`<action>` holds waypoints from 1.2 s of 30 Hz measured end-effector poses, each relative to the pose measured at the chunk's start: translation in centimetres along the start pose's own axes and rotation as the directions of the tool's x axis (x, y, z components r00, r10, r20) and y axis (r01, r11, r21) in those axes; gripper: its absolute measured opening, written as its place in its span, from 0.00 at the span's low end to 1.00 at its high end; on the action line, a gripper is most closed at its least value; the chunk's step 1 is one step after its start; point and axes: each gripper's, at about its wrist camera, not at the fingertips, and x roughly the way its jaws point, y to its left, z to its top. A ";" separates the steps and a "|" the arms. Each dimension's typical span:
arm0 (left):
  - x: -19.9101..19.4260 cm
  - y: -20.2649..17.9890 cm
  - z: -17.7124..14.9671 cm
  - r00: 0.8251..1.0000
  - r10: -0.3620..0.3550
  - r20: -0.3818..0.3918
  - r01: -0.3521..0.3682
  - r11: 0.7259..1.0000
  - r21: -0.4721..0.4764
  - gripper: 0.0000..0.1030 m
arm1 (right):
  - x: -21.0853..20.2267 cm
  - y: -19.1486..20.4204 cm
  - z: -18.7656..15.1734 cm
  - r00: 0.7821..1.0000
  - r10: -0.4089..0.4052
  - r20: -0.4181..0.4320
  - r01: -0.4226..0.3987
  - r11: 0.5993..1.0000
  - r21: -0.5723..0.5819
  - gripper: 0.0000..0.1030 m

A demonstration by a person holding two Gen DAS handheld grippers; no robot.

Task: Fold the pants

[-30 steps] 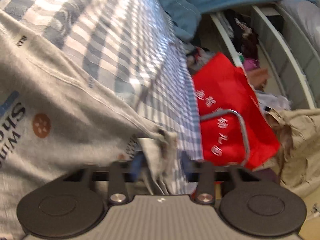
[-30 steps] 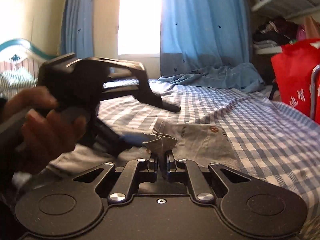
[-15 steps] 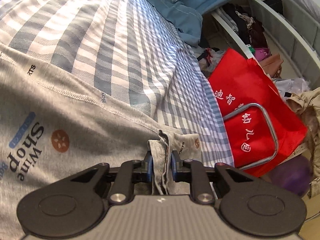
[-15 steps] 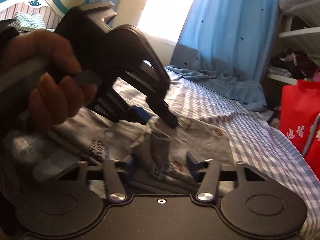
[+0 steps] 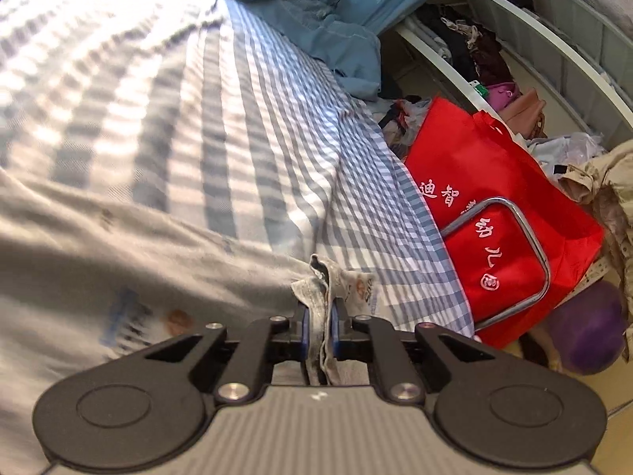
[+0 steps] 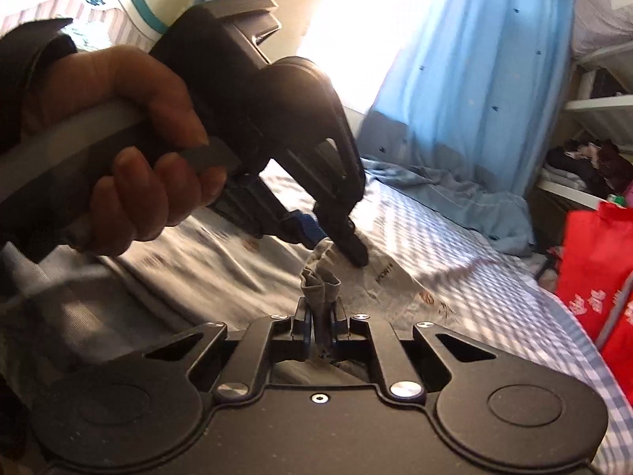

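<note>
The grey printed pants (image 5: 118,269) lie on the blue-and-white checked bed sheet (image 5: 245,126). My left gripper (image 5: 318,320) is shut on a bunched edge of the pants. My right gripper (image 6: 321,324) is shut on another bunched edge of the pants (image 6: 320,281). In the right wrist view the left gripper (image 6: 328,237), held by a hand (image 6: 130,146), sits just beyond and above my right fingertips, close beside them. The rest of the pants (image 6: 221,261) spreads to the left under it.
A red bag (image 5: 498,229) with a metal handle stands on the floor by the bed's right edge, also seen in the right wrist view (image 6: 597,269). A blue curtain (image 6: 467,79) hangs behind the bed. White shelves (image 5: 514,39) hold clothes.
The right gripper, open half a second ago, has shut on the pants edge. The left gripper shut on its edge earlier and stays shut. Both have shifted slightly.
</note>
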 end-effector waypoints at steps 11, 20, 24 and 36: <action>-8.8 5.6 3.3 0.998 0.066 -0.009 -0.065 0.996 0.057 0.10 | 2.7 5.4 5.4 0.974 0.223 0.047 -0.225 0.974 0.033 0.08; -14.2 10.6 4.4 0.990 0.138 -0.010 -0.137 0.988 0.070 0.10 | 5.3 10.5 8.7 0.929 0.368 0.043 -0.369 0.929 0.017 0.08; -15.1 12.1 4.0 0.990 0.138 -0.012 -0.137 0.989 0.047 0.10 | 5.3 12.6 9.1 0.918 0.397 0.018 -0.397 0.918 0.005 0.08; -17.1 13.6 3.6 0.987 0.163 0.002 -0.163 0.986 0.027 0.10 | 4.4 14.9 9.7 0.898 0.439 0.013 -0.439 0.898 -0.020 0.08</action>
